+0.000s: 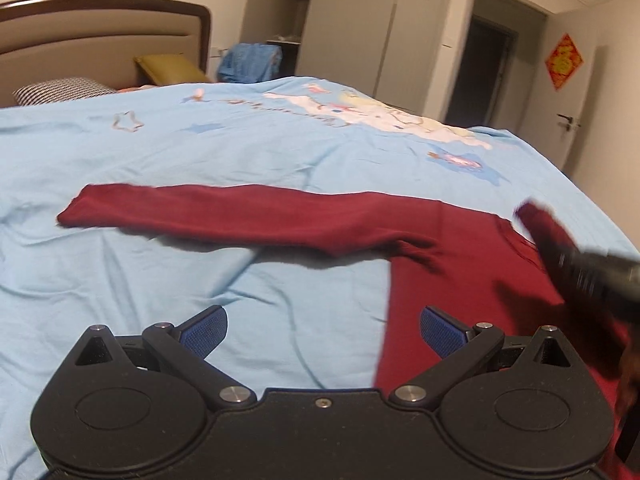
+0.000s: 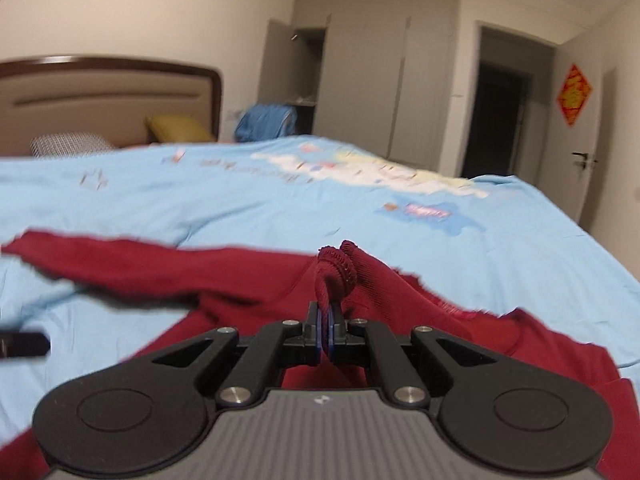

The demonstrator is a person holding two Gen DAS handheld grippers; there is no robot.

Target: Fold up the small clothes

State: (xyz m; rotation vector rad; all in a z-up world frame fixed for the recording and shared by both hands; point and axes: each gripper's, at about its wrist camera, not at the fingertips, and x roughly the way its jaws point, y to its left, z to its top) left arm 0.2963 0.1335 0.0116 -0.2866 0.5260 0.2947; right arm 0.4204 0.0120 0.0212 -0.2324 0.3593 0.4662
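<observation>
Left wrist: my left gripper (image 1: 324, 330) hangs wide open and empty over the light blue cotton bedsheet (image 1: 160, 288), beside the dark red knit long-sleeved top (image 1: 460, 280) spread flat, one sleeve outstretched.

Right wrist: my right gripper (image 2: 326, 338) pinches the other sleeve's cuff, lifted, I judge, to fold inward.

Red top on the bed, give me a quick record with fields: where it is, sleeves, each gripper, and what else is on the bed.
garment: red top, long-sleeved, lying on the blue sheet
spread sleeve: sleeve stretched flat to one side
held part: cuff lifted off the sheet
left gripper: open, empty, over the top's edge
right gripper: shut on the cuff
at the headboard: yellow pillow, patterned pillow
fold progress: cannot tell yet
</observation>
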